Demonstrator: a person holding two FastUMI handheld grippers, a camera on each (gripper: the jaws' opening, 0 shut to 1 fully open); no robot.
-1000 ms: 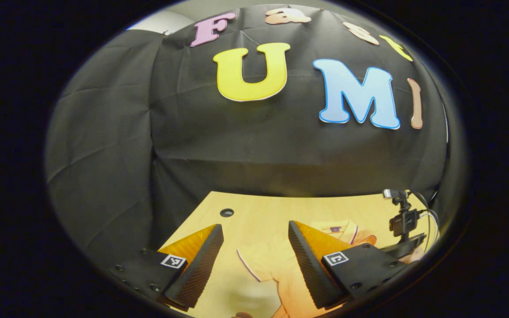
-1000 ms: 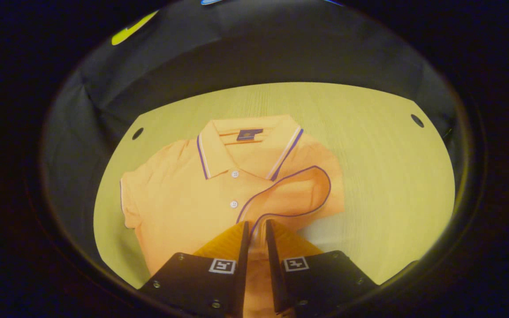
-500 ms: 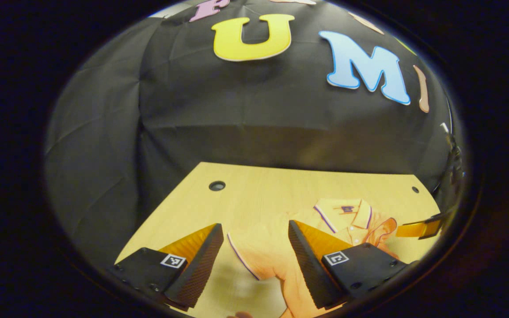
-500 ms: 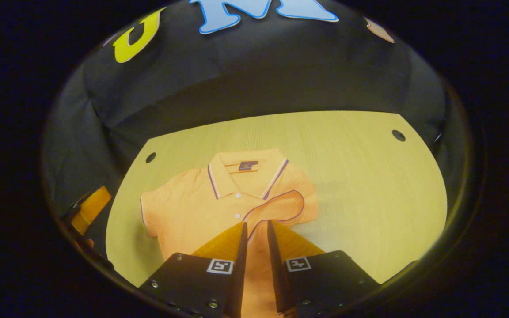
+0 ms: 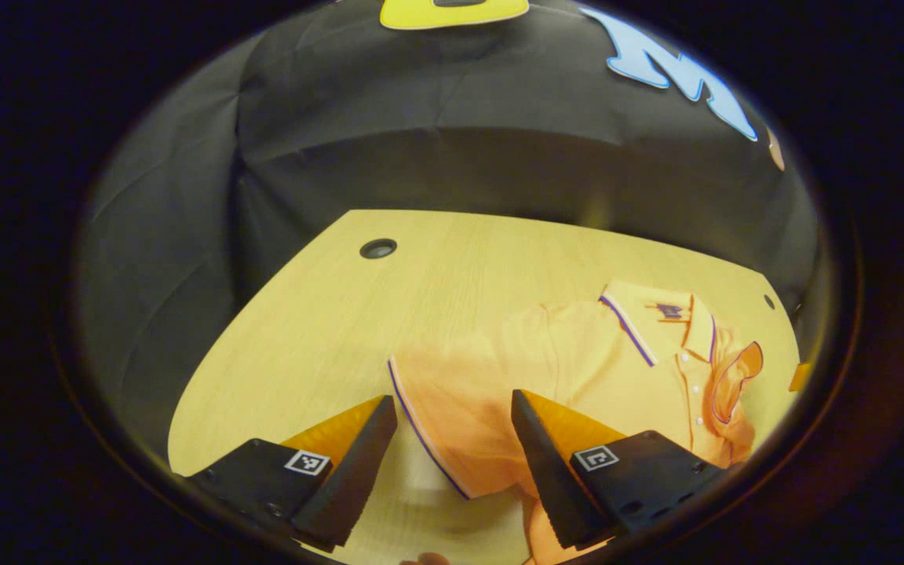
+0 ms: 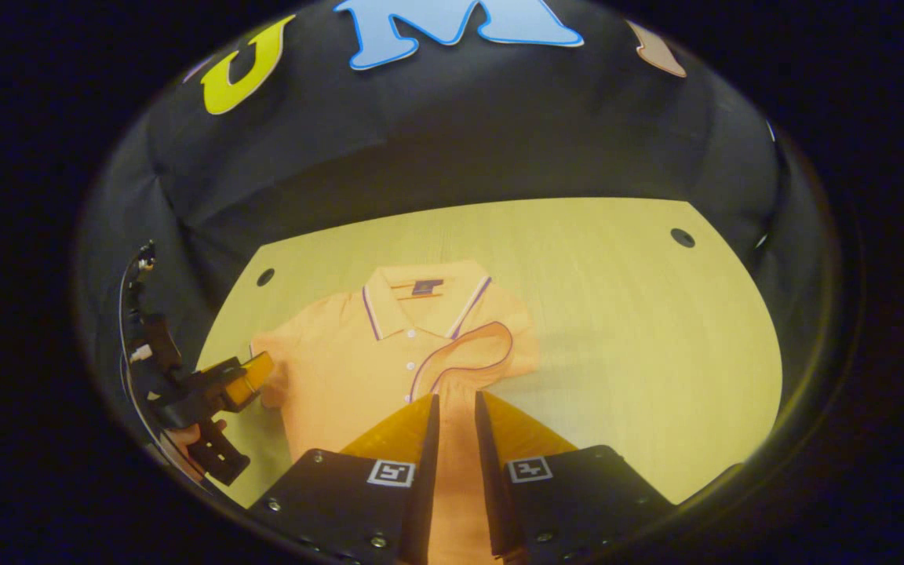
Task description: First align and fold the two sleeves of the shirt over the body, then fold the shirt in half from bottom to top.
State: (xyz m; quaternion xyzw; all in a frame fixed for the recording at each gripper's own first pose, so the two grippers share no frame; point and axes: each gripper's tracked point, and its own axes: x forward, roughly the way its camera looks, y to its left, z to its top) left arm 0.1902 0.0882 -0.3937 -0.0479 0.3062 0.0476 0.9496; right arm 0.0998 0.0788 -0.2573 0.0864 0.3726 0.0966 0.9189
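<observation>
Orange polo shirt (image 6: pixel 358 361) lies flat on the wooden table (image 6: pixel 625 329), collar away from the right gripper (image 6: pixel 452 408). The shirt's right-hand sleeve (image 6: pixel 472 353) is already folded across the chest, cuff loop just ahead of the right gripper's tips. Right gripper's jaws are nearly together with a narrow slit left; cannot tell whether they pinch cloth or just hover over the body.

Left gripper (image 5: pixel 452 424) has its jaws spread wide, nothing between them. The unfolded sleeve (image 5: pixel 452 392) sits directly ahead of and between its fingers, trimmed cuff edge (image 5: pixel 421 431) running close to the left finger. In the right gripper view, the left gripper (image 6: pixel 252 373) sits at the shirt's far-left sleeve, a hand (image 6: pixel 185 439) behind it.

Step in hand, as I judge: grab the second sleeve. To do it well:
- straddle the cuff edge, one finger each side, and take the sleeve layer alone
- close fully before lifting
- carry it low across the chest, land it level with the first sleeve
- right gripper could pin the body so the shirt does not drag.
</observation>
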